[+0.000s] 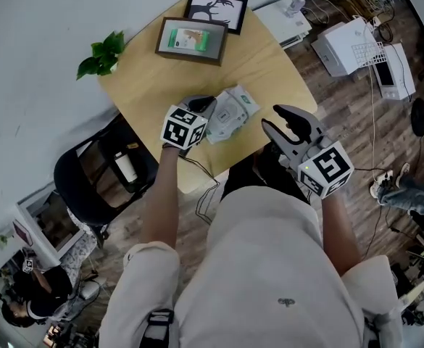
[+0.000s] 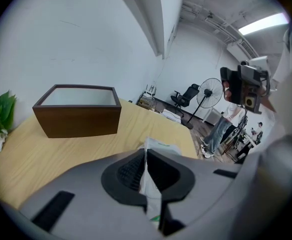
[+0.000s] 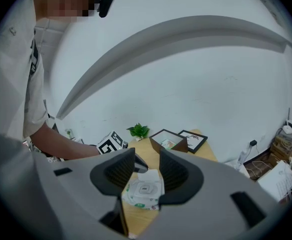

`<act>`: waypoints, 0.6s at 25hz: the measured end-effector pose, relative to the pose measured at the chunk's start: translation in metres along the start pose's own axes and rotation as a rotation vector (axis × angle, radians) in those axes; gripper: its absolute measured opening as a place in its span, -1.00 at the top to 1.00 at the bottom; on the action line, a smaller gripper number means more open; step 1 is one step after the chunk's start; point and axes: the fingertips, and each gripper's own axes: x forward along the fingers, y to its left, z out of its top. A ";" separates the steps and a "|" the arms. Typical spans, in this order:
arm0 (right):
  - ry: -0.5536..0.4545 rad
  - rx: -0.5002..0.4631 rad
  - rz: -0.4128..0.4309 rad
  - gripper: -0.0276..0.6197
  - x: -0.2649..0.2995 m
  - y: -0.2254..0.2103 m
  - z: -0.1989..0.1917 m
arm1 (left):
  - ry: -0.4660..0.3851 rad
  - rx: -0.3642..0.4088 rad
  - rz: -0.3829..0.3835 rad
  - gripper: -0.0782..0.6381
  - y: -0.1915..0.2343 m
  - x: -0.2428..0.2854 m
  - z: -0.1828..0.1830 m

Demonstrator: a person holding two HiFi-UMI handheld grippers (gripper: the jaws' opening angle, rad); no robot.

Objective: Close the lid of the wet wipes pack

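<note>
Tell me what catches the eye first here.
At the wooden table's near side, the left gripper pinches one edge of the white wet wipes pack. The right gripper hangs open just beside it, holding nothing. Two picture frames sit at the far corner.

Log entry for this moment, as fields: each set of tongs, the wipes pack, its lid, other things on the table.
left tongs: shut on an edge of the wet wipes pack
right tongs: open, empty, apart from the pack
pack position: at the near part of the wooden table
lid: looks flat on the pack's top; closed or not is unclear
other things: a brown picture frame, a black picture frame and a plant at the table's far side
</note>
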 end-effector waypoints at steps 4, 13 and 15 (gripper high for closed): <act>-0.010 -0.009 0.020 0.45 -0.013 0.000 0.000 | 0.005 0.012 0.018 0.73 -0.015 -0.002 -0.002; -0.019 -0.021 0.061 0.45 -0.038 0.000 -0.005 | 0.019 0.029 0.059 0.71 -0.047 -0.002 -0.014; -0.023 -0.024 0.068 0.45 -0.043 0.001 -0.007 | 0.020 0.036 0.071 0.71 -0.052 -0.001 -0.016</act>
